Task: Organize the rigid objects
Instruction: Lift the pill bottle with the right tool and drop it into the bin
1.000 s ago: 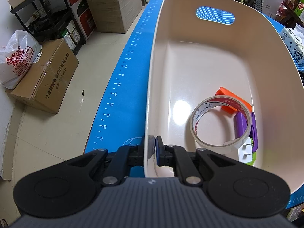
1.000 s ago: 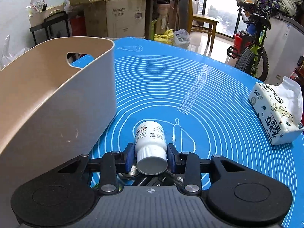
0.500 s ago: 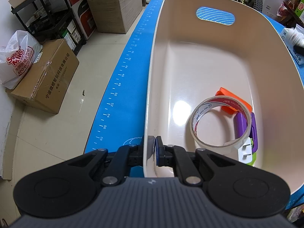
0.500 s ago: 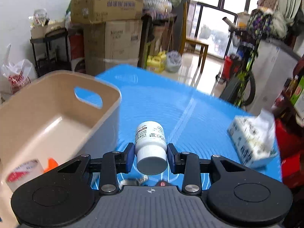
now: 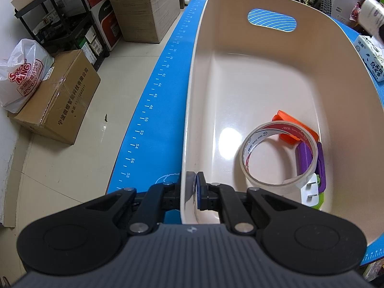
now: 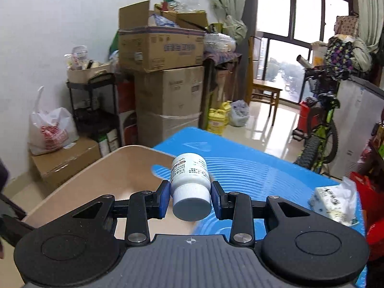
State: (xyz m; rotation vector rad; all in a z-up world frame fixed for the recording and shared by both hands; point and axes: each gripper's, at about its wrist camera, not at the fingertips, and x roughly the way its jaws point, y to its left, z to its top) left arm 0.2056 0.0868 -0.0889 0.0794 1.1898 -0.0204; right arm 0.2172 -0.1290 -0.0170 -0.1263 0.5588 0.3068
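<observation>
A beige plastic bin [image 5: 189, 120] stands on the blue mat [image 5: 153, 100]. My left gripper [image 5: 193, 187] is shut on the bin's near left rim, one pad outside and one inside. Inside the bin lie a tape roll [image 5: 278, 153], an orange piece [image 5: 292, 129], a purple piece [image 5: 309, 163] and a white plug [image 5: 309, 192]. My right gripper [image 6: 190, 198] is shut on a white pill bottle [image 6: 189, 182], cap toward the camera, held in the air above the bin [image 6: 100, 180] near its far end. The bottle [image 5: 372, 14] also shows blurred at the left wrist view's top right.
A tissue pack [image 6: 333, 201] lies on the mat [image 6: 259, 168] to the right of the bin. Cardboard boxes [image 6: 163, 81], a black shelf [image 6: 96, 110], a white bag [image 6: 50, 132] and a bicycle [image 6: 319, 124] stand on the floor beyond the table.
My right gripper has risen with the bottle from the mat beside the bin to above the bin's rim, and now looks more level. The left gripper has stayed clamped on the rim.
</observation>
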